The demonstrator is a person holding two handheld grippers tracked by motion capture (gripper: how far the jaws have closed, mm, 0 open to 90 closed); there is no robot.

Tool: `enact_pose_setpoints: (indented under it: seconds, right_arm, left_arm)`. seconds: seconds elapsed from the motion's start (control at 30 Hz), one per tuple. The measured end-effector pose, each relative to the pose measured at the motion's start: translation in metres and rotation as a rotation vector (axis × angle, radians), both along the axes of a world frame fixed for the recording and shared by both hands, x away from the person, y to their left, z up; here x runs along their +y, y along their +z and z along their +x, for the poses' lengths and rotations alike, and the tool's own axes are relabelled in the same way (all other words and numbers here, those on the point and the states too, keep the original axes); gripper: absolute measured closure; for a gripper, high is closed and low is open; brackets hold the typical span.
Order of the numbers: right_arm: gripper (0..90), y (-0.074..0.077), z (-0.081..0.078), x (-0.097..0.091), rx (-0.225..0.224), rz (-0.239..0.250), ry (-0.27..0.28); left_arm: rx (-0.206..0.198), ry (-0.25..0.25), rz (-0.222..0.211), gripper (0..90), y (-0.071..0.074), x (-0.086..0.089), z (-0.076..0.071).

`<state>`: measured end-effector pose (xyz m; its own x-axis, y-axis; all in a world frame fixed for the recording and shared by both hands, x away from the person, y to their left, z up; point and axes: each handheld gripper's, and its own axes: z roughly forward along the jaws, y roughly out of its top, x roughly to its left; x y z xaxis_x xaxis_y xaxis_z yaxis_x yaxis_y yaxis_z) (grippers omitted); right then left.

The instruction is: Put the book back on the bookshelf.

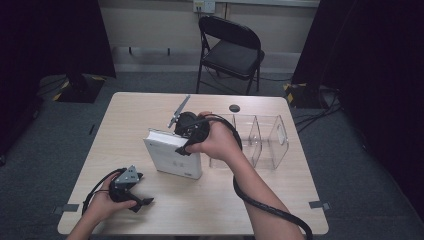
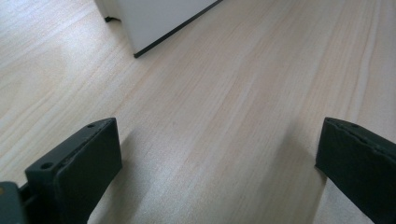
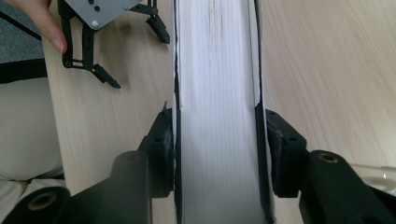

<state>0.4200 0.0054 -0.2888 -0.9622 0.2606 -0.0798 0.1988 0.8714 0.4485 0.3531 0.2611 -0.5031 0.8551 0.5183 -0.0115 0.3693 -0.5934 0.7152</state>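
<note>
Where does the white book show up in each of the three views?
High view: book stands at table centre, left of the clear organizer.
Left gripper view: book's lower corner at top, left of centre.
Right gripper view: book's page edge runs up the middle.
Shared landmark: the pale wood table.

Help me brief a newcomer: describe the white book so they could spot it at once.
On the pale wooden table, look just left of the clear plastic organizer. There the white book stands on edge, its page block clamped between the right gripper jaws. Unlike the see-through organizer beside it, it is opaque, white and dark-edged.
</note>
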Motion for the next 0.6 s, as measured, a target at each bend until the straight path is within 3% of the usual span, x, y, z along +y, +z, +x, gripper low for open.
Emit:
enact_pose_setpoints:
  seconds: [0.23, 0.33, 0.6]
  right_arm:
    - [52.1, 0.002, -0.005, -0.011, 0.032, -0.018, -0.038]
    - [51.7, 0.001, -0.004, -0.014, 0.027, 0.003, -0.040]
    - [49.3, -0.003, 0.002, -0.014, 0.068, 0.022, -0.092]
  left_arm:
    - [0.000, 0.000, 0.001, 0.0, 0.000, 0.000, 0.000]
    - [0.000, 0.000, 0.000, 0.0, 0.000, 0.000, 0.000]
    - [0.000, 0.000, 0.000, 0.0, 0.000, 0.000, 0.000]
